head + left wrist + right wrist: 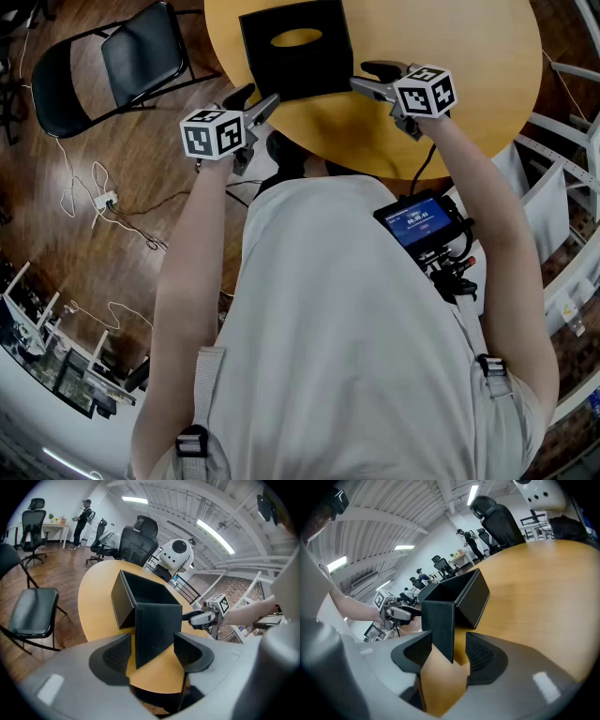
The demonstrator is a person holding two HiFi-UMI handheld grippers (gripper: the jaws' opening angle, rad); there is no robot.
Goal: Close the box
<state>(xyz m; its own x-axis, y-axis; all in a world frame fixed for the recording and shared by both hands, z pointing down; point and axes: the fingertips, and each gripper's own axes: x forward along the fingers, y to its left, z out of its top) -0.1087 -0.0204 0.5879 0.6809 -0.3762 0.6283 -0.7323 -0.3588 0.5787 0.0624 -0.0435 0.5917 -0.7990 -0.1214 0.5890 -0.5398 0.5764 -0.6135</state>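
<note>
Box (295, 56): black, standing open on the near side of the round wooden table (469, 56), between the two tongs; one raised panel has an oval cut-out.
Near flap (157, 627): upright, hanging out toward the person from the box's front corner.
Left tongs (255, 99): released, jaws spread wide at the box's near left corner; in the left gripper view the flap stands in the gap with a strip of table showing beside the left pad.
Right tongs (373, 78): released, jaws wide at the near right corner; in the right gripper view the flap sits between the pads, clear of the right one.
Folding chair (103, 66): black, on the wooden floor left of the table.
Cable (84, 192): white, looped on the floor below the chair.
Chest device (419, 220): small lit screen on the person's front.
Background: a person (86, 517) standing by office chairs (138, 541).
</note>
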